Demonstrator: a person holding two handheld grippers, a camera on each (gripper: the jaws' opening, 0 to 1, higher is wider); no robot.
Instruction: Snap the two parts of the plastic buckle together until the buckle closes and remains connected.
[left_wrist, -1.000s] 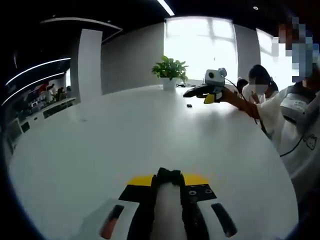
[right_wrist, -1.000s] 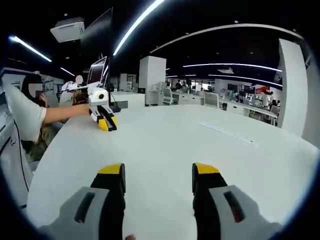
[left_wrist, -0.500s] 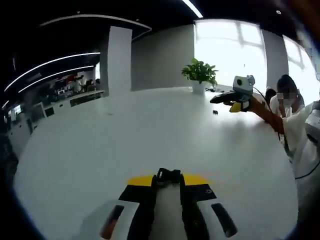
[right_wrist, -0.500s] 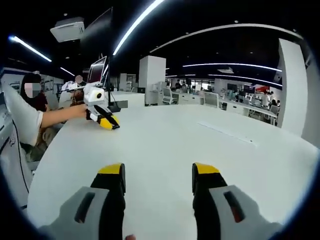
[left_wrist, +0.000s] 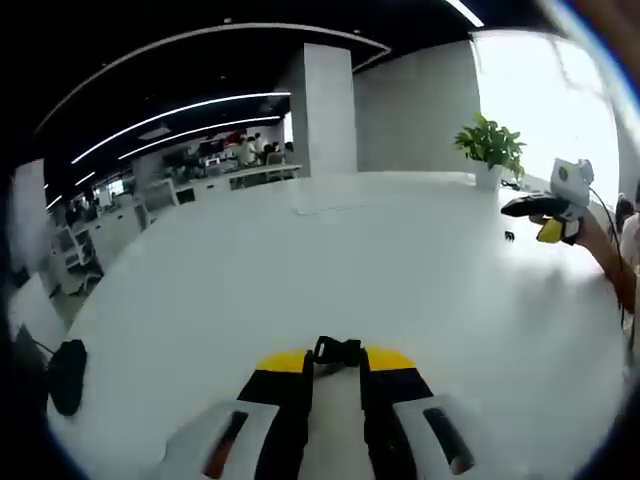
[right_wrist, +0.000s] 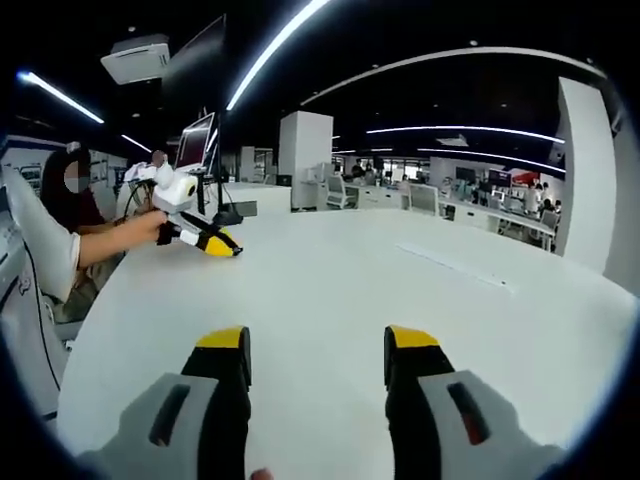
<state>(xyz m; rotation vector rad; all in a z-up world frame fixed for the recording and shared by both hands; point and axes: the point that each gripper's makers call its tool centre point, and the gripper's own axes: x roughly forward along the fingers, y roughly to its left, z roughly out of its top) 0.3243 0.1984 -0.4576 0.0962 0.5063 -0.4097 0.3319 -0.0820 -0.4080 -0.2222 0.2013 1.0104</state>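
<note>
My left gripper rises from the bottom of the left gripper view, shut on a small black buckle part that pokes out between its yellow tips. It hangs over the white table. Far right in that view a hand holds my right gripper above the table, and a tiny black piece lies just below it, too small to identify. In the right gripper view my right gripper stands open with nothing between its jaws. There, the left gripper shows at the far left, held by a person's hand.
A potted plant stands at the table's far side before a bright window, beside a white pillar. A black round object sits off the table's left edge. A monitor and seated people are behind the left gripper.
The left gripper view has swung round, so the plant and right gripper now sit at its right edge. The left gripper has tilted and shifted slightly. The right gripper view has not moved.
</note>
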